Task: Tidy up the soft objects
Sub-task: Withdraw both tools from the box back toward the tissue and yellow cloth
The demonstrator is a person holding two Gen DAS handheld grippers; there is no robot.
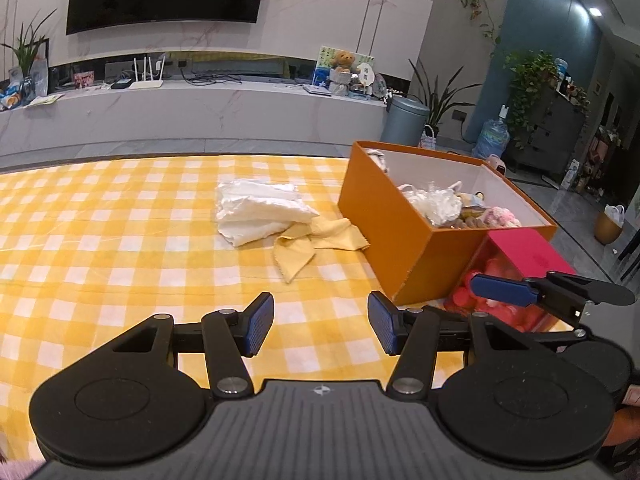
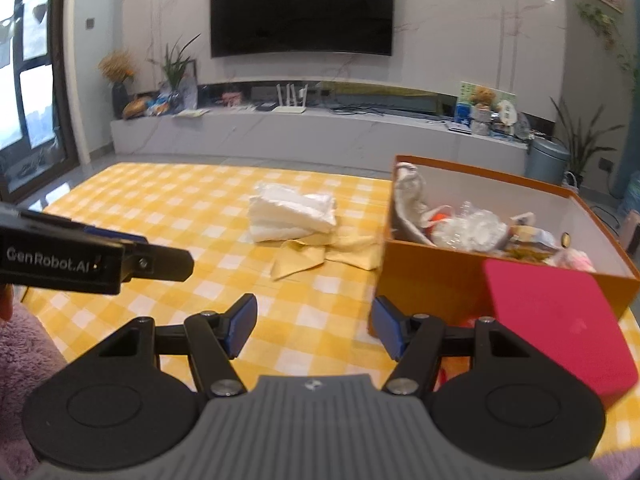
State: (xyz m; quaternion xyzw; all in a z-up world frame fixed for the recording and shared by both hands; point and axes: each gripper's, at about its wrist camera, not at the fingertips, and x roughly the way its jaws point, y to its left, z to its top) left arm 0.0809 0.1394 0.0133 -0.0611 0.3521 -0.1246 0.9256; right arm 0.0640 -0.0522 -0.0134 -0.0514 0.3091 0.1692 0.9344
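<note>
Both tools are released and empty. The left tool (image 1: 321, 324) and the right tool (image 2: 315, 326) each show a clear gap between their blue pads, with only the yellow checked surface (image 1: 120, 240) visible through it.

**Items to sort.** A folded white cloth (image 1: 260, 210) lies at centre frame in the left wrist view. A crumpled yellow cloth (image 1: 316, 246) touches its lower right edge and reaches toward the orange box (image 1: 384, 232), which stands at right of centre. The box already holds several soft items, among them a clear plastic bundle (image 1: 438, 204) and something pink and fluffy (image 1: 502, 216).

**Step in hand (judged).** Approach to the loose cloths, neither yet touched.

**Recommended technique.**
1. Take the yellow cloth first; it lies nearer and partly under the white one.
2. Close the pads on a raised fold, not on a flat area, so that the checked surface covering is not pinched as well.
3. Lift clear of the box wall before moving across, then release over the open area at the box's upper left.
4. Use the second tool to steady the white cloth if it drags.

**Differences between views.**
- The left wrist view shows the red box (image 1: 520, 264) open, with red and pink contents, at lower right.
- The right wrist view shows only that box's plain red side, and looks deeper into the orange box, revealing a white fabric item (image 2: 408, 196) against its left wall.
- Each view shows the other tool side-on at its frame edge.
</note>
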